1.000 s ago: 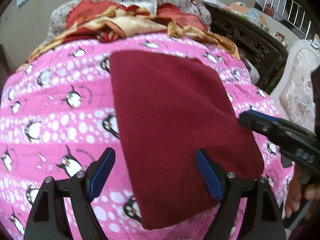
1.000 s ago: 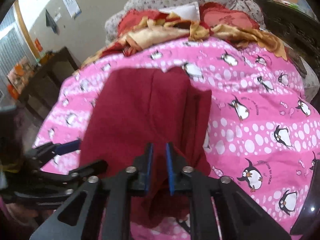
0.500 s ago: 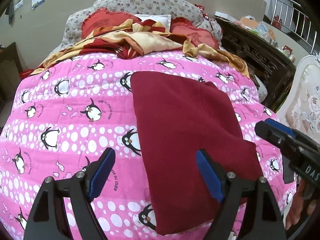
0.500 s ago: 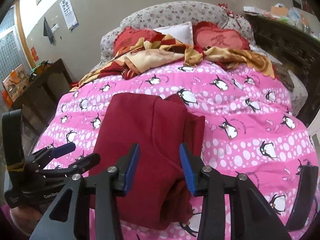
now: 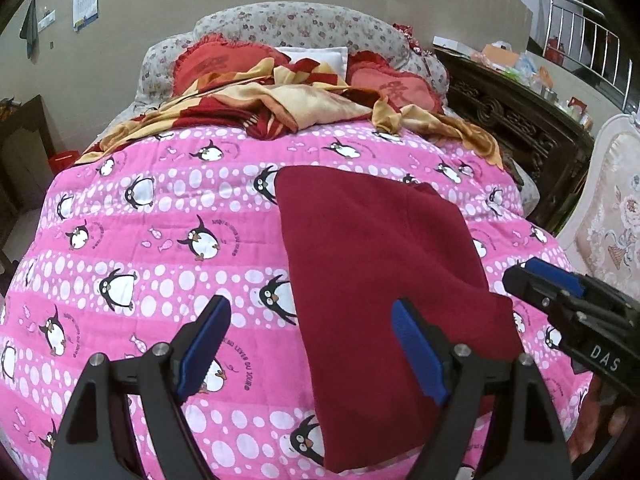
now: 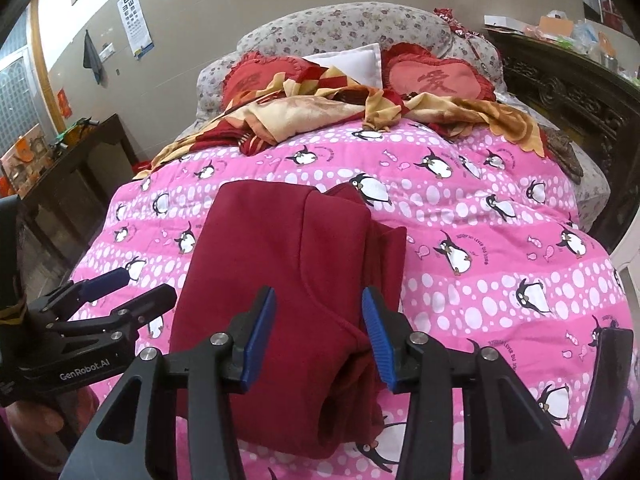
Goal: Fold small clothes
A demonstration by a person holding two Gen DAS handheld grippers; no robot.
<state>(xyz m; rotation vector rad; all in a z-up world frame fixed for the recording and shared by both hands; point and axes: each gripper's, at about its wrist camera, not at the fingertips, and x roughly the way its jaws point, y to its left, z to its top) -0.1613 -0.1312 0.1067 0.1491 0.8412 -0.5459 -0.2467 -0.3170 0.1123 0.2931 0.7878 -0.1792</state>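
Observation:
A dark red garment (image 5: 380,276) lies folded in a long rectangle on the pink penguin quilt (image 5: 160,240); in the right wrist view (image 6: 288,280) its right side shows stacked layers and a rumpled near end. My left gripper (image 5: 310,344) is open and empty, above the garment's left edge near its front. My right gripper (image 6: 318,332) is open and empty above the garment's near end. Each gripper shows in the other's view: the right (image 5: 560,296) and the left (image 6: 116,296).
A red and gold blanket (image 5: 288,104), heart cushions (image 6: 436,80) and a floral headboard (image 5: 296,28) lie at the far end. A dark carved cabinet (image 5: 520,120) stands to the right, a dark table (image 6: 68,160) to the left. A black object (image 6: 604,388) lies on the quilt's right edge.
My right gripper let go of the garment and opened wide. Both grippers pulled back and up from the bed, so the garment looks smaller and lies still.

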